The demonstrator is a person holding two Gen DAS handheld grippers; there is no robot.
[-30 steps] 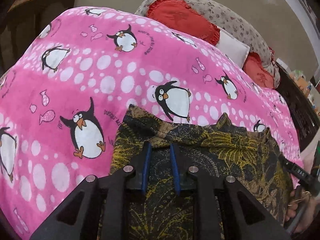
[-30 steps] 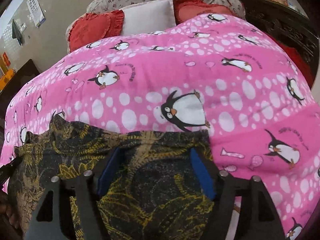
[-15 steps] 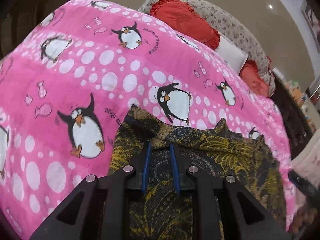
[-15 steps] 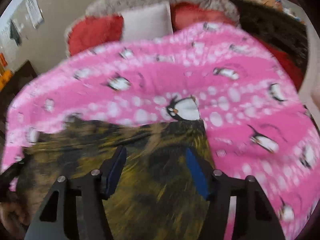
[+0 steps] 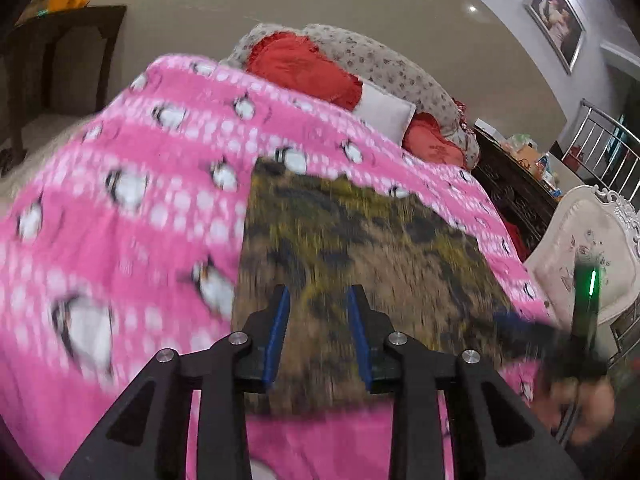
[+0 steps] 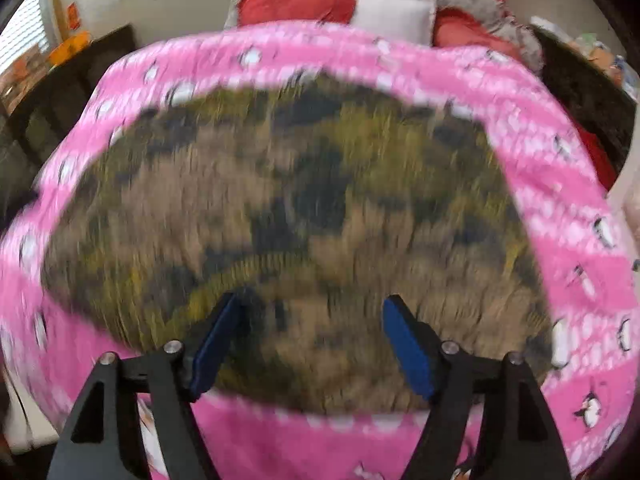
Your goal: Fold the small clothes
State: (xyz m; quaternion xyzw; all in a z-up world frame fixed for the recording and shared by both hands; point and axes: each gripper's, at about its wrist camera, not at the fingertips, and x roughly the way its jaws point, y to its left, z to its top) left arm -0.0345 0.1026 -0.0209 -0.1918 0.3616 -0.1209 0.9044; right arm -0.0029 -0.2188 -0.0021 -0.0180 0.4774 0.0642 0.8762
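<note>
Your left gripper [image 5: 318, 300] is opening and your right gripper [image 6: 312, 312] spreads wide, neither pinching anything; the dark yellow-patterned garment [image 6: 304, 208] lies flat on the pink penguin blanket [image 5: 120, 216] covering the bed.

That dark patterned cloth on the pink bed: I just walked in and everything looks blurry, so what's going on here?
A person is folding a small dark garment with yellow print on a pink penguin blanket, using a hand-held gripper in each hand. The garment lies flat on the blanket. The left hand-held gripper is opening with nothing visibly pinched; the right hand-held gripper is open, its jaws opening wider, above the cloth. Both views are motion-blurred.
</note>
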